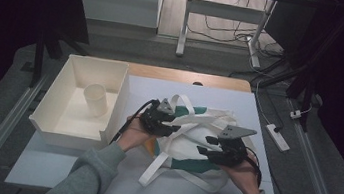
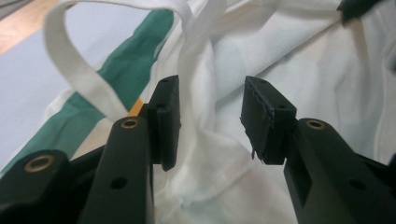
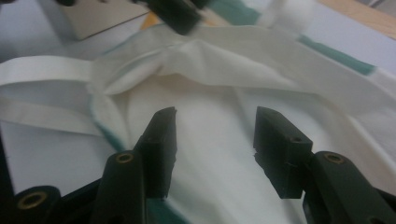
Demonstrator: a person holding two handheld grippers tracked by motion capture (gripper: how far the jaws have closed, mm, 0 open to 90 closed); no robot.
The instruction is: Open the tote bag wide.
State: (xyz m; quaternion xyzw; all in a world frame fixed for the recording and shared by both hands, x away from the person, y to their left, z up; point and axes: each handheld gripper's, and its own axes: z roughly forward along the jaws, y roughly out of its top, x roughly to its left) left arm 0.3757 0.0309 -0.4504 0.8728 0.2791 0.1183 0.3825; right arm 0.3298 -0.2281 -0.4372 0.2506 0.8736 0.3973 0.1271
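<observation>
My left gripper [image 2: 210,123] and right gripper [image 3: 215,149] hang parted and empty over the crumpled white-and-green cloth tote bag [image 1: 189,139] lying mid-table; its loose white straps [image 1: 161,163] could snag a jaw when I reach in.

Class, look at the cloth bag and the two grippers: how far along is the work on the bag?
Done: the bag lies crumpled on the table, straps loose, beside a tray holding a cup. In hand: the left gripper and right gripper hover over its white cloth, jaws open, nothing pinched. Left: probably re-gripping and smoothing or folding it, since it isn't flat yet.
</observation>
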